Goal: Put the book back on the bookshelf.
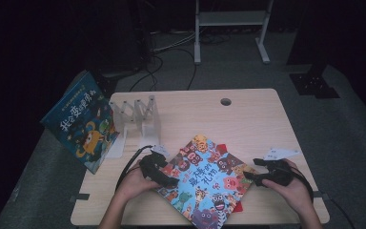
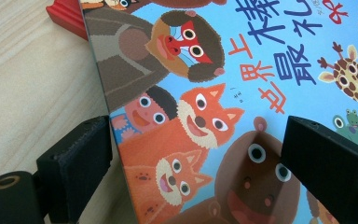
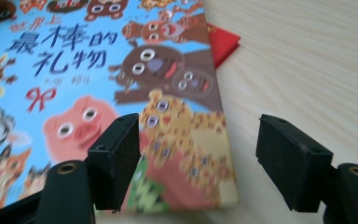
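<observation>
The picture book (image 1: 205, 179) lay flat on the worktop (image 1: 248, 114), close to the person's edge and turned at an angle, its blue cover crowded with cartoon animals. Under it lay a red sheet (image 1: 221, 148), whose corners stuck out past the far and near edges of the book.

The left gripper (image 1: 169, 182) was at the book's left edge. In the left gripper view (image 2: 196, 135) its fingers (image 2: 79, 158) stood wide open on either side of that edge, one over the bare wood and the other over the cover (image 2: 223, 93). Neither pressed on the book.

The right gripper (image 1: 250, 177) was at the book's right edge. In the right gripper view (image 3: 200, 128), which was a little blurred, its fingers (image 3: 116, 154) were also apart and gripped nothing. One was over the cover (image 3: 74, 70) and the other over the wood, with the edge of the book between them. The red sheet (image 3: 221, 39) showed just past the book there.

A white paper slip (image 1: 279, 153) lay just beyond the right gripper. Further out, a clear book rack (image 1: 138, 114) stood on the left part of the worktop, and a second picture book (image 1: 83, 121) leaned tilted at the left end, well apart from the first. A round hole (image 1: 226, 101) sat near the far edge.
</observation>
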A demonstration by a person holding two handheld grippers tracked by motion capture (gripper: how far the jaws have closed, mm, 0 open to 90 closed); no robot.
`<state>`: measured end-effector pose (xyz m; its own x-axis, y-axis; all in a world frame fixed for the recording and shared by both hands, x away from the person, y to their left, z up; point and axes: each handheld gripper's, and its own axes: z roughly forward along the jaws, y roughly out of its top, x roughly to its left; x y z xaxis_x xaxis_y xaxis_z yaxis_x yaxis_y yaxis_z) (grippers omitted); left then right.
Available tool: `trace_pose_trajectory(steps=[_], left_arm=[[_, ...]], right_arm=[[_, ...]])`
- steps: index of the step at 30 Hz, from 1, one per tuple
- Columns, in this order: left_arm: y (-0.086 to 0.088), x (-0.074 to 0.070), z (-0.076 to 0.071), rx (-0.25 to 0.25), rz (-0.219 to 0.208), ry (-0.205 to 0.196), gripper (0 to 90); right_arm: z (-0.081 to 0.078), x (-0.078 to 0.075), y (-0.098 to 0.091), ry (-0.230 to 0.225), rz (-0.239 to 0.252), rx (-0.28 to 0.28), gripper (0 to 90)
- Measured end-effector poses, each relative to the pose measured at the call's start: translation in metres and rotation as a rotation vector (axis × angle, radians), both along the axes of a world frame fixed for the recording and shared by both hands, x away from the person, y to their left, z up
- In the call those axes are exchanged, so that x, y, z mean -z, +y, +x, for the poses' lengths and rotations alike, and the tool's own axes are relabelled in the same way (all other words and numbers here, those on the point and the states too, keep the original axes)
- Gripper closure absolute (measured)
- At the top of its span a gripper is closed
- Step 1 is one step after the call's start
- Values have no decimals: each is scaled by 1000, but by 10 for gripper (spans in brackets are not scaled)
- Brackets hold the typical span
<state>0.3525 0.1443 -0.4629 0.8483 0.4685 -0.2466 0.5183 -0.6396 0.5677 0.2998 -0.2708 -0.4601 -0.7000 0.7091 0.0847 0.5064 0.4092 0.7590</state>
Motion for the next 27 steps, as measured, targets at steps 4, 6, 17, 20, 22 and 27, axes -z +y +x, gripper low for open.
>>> trace_pose_trajectory(steps=[4,6,17,20,22,27], left_arm=[[0,0,1,1,-4,6,80],[1,1,1,-2,-9,9,80],[1,1,1,-2,-11,16,80],[2,1,1,-2,-13,20,80],[2,2,1,0,-15,22,80],[4,2,2,3,-15,26,75]], right_arm=[[-17,0,-5,-6,-9,3,285],[-24,1,-7,-4,-11,4,283],[-47,11,9,2,-19,-47,279],[-47,16,16,5,-38,-59,257],[-47,16,17,1,-40,-52,255],[-46,16,18,4,-36,-52,255]])
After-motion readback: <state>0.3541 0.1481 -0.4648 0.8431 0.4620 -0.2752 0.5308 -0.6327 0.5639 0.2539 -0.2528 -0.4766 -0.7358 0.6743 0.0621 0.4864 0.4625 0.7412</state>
